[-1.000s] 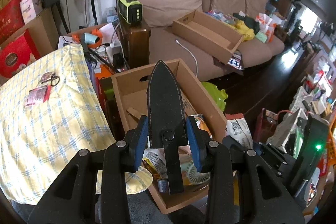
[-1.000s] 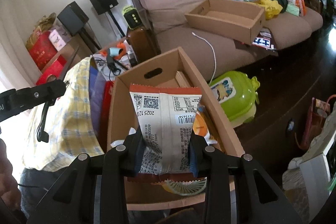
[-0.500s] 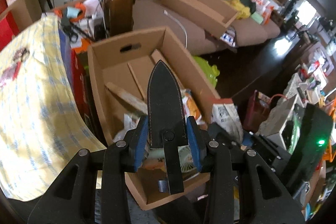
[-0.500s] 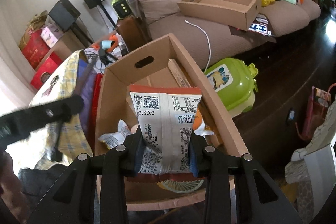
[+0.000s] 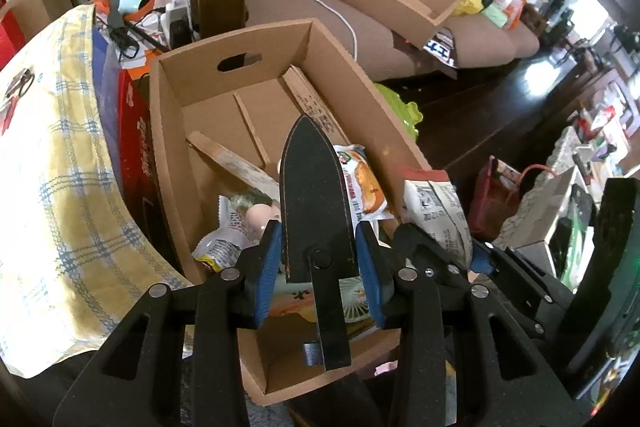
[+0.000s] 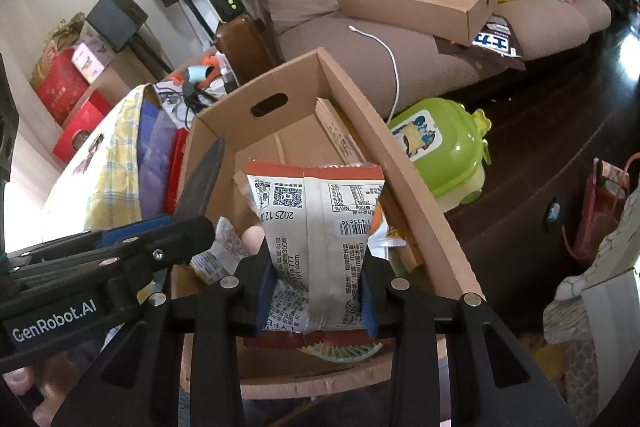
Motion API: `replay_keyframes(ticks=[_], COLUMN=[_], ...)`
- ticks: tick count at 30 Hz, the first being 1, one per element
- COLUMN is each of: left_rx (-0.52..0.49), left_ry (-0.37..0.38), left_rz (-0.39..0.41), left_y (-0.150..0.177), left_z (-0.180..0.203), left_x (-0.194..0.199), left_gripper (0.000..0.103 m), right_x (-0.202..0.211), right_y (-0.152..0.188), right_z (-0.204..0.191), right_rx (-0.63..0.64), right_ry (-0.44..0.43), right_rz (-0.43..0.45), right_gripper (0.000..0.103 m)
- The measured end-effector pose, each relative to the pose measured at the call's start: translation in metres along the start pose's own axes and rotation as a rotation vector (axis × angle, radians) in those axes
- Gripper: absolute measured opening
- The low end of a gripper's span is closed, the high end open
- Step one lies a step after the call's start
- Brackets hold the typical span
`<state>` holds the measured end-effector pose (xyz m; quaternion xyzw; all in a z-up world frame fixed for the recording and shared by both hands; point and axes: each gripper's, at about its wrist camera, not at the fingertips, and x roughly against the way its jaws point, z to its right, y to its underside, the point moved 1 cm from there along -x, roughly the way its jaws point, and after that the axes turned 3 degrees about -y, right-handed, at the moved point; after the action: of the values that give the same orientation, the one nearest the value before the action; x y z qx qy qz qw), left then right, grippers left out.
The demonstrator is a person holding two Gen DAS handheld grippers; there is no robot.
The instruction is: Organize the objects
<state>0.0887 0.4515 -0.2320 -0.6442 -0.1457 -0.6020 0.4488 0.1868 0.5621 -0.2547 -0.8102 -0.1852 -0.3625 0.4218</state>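
Both loads hung over the cardboard box [image 5: 172, 131]: the left hand-held gripper [image 5: 318, 247] clamped a black sheath [image 5: 314, 195], the right hand-held gripper [image 6: 316, 291] a snack packet [image 6: 316, 223]. Releasing them inside seemed next.

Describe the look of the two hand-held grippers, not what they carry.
Both are matte black plastic with triangular cut-outs and silver rivets. The left hand-held gripper and right hand-held gripper have blue finger pads. White "GenRobot.AI" lettering marks the left one's side.
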Motion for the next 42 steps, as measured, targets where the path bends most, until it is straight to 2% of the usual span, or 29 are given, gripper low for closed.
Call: replay_keyframes(ticks=[4, 19, 21, 23, 25, 35, 42], left_rx=[0.038, 0.054, 0.064, 0.074, 0.073, 0.075, 0.079], left_ry=[0.007, -0.044, -0.044, -0.045, -0.047, -0.037, -0.030], left_rz=[0.013, 0.029, 0.023, 0.029, 0.038, 0.028, 0.060], left_y=[-0.004, -0.008, -0.009, -0.009, -0.010, -0.010, -0.012], left_z=[-0.008, -0.011, -0.012, -0.014, -0.014, -0.014, -0.020], left_x=[0.002, 0.001, 0.001, 0.003, 0.004, 0.009, 0.028], left_gripper=[0.035, 0.035, 0.040, 0.052, 0.056, 0.058, 0.058], right_x=[-0.002, -0.012, -0.012, -0.012, -0.012, -0.013, -0.018], right_y=[0.002, 0.007, 0.008, 0.007, 0.007, 0.007, 0.010], right_z=[-0.002, -0.001, -0.001, -0.001, -0.001, 0.000, -0.001], right_rx=[0.030, 0.021, 0.019, 0.019, 0.017, 0.016, 0.016], right_ry=[0.039, 0.027, 0.026, 0.025, 0.025, 0.027, 0.029], right_rz=[-0.008, -0.054, -0.057, -0.056, -0.055, -0.062, -0.083], right_gripper=[0.035, 0.035, 0.035, 0.035, 0.035, 0.036, 0.039])
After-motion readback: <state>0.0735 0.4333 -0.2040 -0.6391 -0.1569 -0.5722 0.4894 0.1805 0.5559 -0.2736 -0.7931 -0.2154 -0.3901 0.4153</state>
